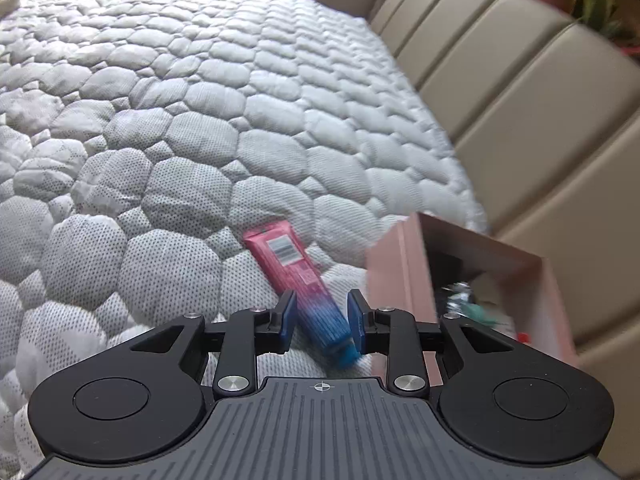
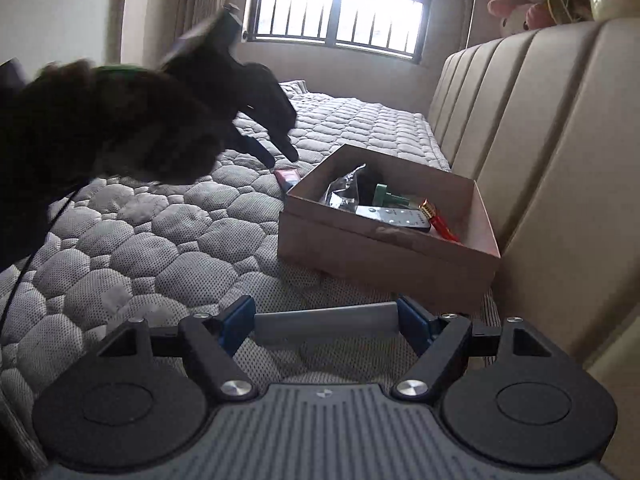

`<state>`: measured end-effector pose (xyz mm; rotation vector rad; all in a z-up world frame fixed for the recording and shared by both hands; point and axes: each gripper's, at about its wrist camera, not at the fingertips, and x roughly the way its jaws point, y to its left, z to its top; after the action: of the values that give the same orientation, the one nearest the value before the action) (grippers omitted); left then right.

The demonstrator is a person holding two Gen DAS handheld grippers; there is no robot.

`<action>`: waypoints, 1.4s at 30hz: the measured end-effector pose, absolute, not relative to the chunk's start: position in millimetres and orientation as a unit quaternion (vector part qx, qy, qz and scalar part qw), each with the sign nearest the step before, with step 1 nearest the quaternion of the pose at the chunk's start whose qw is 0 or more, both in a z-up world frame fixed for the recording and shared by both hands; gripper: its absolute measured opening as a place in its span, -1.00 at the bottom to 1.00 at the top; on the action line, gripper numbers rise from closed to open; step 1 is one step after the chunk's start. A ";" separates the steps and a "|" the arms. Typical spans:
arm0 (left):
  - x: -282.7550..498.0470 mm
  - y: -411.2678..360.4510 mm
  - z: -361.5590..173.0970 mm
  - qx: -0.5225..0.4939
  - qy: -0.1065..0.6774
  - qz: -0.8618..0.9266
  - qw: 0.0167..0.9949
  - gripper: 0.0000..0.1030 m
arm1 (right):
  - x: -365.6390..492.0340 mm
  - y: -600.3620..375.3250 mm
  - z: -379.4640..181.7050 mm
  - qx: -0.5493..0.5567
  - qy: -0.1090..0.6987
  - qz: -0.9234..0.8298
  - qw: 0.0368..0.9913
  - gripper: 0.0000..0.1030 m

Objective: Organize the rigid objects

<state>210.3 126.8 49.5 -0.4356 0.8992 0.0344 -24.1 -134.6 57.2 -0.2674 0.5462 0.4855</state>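
A quilted, dotted cloth mattress cover (image 1: pixel 168 128), a glossy plastic tube (image 1: pixel 296 276) and a matt cardboard box (image 2: pixel 384 256) are seen.

Quilted mattress (image 1: pixel 168 152) carries pink tube (image 1: pixel 296 276) beside box (image 2: pixel 384 264).

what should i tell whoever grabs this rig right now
Left tool: open, jaws either side of the pink and blue tube, which lies on the mattress beside the box; pads not seen pressing.
Right tool: shut on a grey bar, short of the box.
Done: remote, red item, green piece and wrapper are in the box.
Left: grip the tube and box it, then the bar.
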 end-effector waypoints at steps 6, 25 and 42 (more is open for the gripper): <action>227.4 113.8 39.0 -0.190 0.427 0.051 0.882 -0.30 | -33.1 -153.4 48.2 -0.108 0.262 0.246 0.927 0.50; 230.5 105.0 26.5 -0.150 0.456 0.081 0.874 -0.14 | -56.2 -168.9 35.5 -0.094 0.248 0.238 0.934 0.50; 44.2 100.3 46.1 -0.111 0.428 -0.058 0.895 -0.35 | -82.3 -164.8 50.1 -0.104 0.228 0.230 0.940 0.50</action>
<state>44.2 100.3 46.1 -0.2293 0.8872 -0.1204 -82.3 -164.8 50.1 -0.2123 0.4658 0.4698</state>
